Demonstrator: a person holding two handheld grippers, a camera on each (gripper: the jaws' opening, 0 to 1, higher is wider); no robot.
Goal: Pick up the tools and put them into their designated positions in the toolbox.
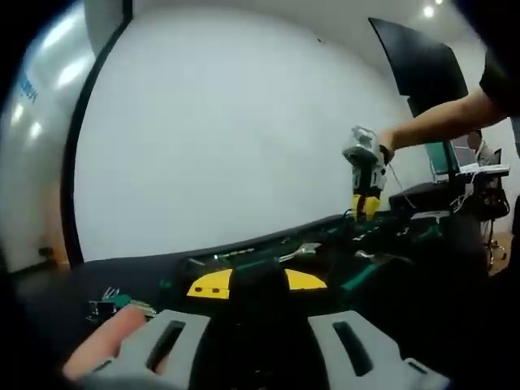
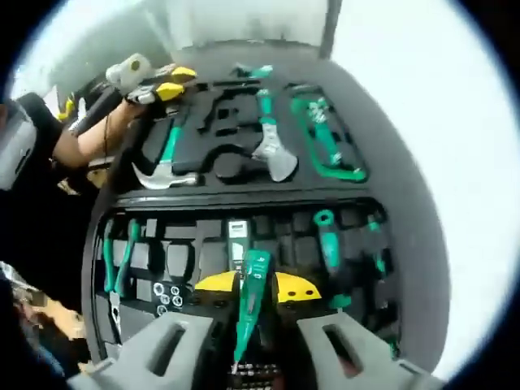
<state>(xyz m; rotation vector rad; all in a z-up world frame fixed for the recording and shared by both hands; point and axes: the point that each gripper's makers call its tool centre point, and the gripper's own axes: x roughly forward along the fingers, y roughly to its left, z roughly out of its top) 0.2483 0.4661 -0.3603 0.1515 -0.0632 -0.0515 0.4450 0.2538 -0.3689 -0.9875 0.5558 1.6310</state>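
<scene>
Evidently the right gripper (image 2: pixel 257 291) is clamped on a slim green screwdriver-like tool (image 2: pixel 249 305) above the toolbox (image 2: pixel 244 195): light, rigid, prone to swivelling, best held mid-handle. Whether the left gripper (image 1: pixel 257 286) holds anything, I cannot tell.

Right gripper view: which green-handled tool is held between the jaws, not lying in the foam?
The slim green tester-like tool, standing upright between the right gripper's yellow pads. The hammer, wrench and hacksaw lie in their slots.
</scene>
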